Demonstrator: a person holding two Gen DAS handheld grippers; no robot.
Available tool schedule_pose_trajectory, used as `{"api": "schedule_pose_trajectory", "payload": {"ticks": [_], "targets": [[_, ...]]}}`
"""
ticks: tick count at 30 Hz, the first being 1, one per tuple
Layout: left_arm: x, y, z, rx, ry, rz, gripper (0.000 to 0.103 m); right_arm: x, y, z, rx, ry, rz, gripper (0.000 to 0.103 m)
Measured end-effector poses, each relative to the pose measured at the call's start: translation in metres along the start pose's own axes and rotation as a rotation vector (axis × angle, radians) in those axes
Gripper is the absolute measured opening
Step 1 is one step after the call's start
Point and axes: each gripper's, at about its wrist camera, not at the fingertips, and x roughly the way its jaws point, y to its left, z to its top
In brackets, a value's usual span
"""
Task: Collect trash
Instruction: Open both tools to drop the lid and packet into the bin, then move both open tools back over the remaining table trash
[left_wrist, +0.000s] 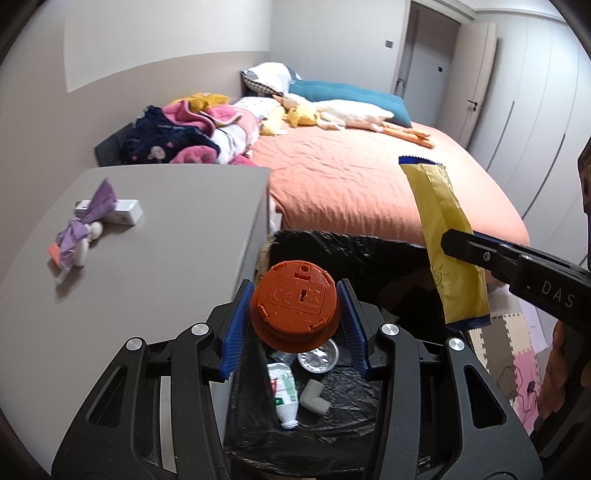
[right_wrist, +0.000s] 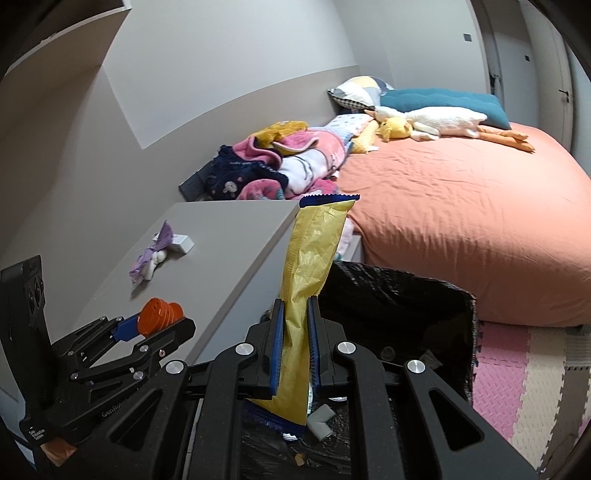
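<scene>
My left gripper (left_wrist: 294, 310) is shut on an orange round plastic piece (left_wrist: 294, 304) and holds it over the black-lined trash bin (left_wrist: 354, 251). It also shows in the right wrist view (right_wrist: 159, 317) at the lower left. My right gripper (right_wrist: 295, 332) is shut on a long yellow wrapper (right_wrist: 310, 266) with blue ends, held upright over the bin (right_wrist: 406, 295). The wrapper also shows in the left wrist view (left_wrist: 443, 236). In the bin lie a white plastic bottle (left_wrist: 284, 395), a clear cup (left_wrist: 317, 356) and a grey elbow piece (left_wrist: 314, 397).
A grey cabinet top (left_wrist: 147, 229) left of the bin holds a purple wrapper (left_wrist: 85, 225), a small white box (left_wrist: 125, 210) and white bits. A bed (left_wrist: 351, 184) with an orange sheet, clothes and plush toys lies behind. Foam mats (right_wrist: 517, 369) cover the floor.
</scene>
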Motion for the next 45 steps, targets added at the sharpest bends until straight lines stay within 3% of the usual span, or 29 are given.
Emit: {"api": "schedule_pose_trajectory", "payload": {"ticks": [1,2,4,5,6,12,23,45], "targets": [[0.003,-0.002,0.000,0.004,0.010,-0.011,0.046,0.000,-0.003,0.000,0.006,0.001,-0.003,0.014],[0.005,-0.004,-0.001,0.009,0.020,-0.027,0.059,0.000,-0.006,0.000,0.018,-0.002,-0.009,0.017],[0.004,-0.004,0.000,-0.004,0.011,-0.023,0.096,-0.003,-0.013,0.001,0.039,-0.016,-0.016,0.050],[0.001,-0.004,0.000,-0.014,-0.013,-0.018,0.097,-0.006,-0.016,0.001,0.051,-0.034,-0.029,0.070],[-0.001,-0.001,0.001,-0.024,-0.025,-0.021,0.097,-0.009,-0.019,0.002,0.062,-0.059,-0.052,0.073],[-0.002,0.017,0.004,-0.094,-0.025,-0.002,0.097,-0.009,-0.027,0.005,0.080,-0.067,-0.071,0.073],[-0.002,0.038,0.001,-0.101,-0.030,0.047,0.097,0.010,-0.010,0.007,0.044,-0.037,-0.034,0.074],[-0.017,0.136,-0.011,-0.205,-0.057,0.190,0.097,0.071,0.081,0.023,-0.067,0.003,0.090,0.074]]}}
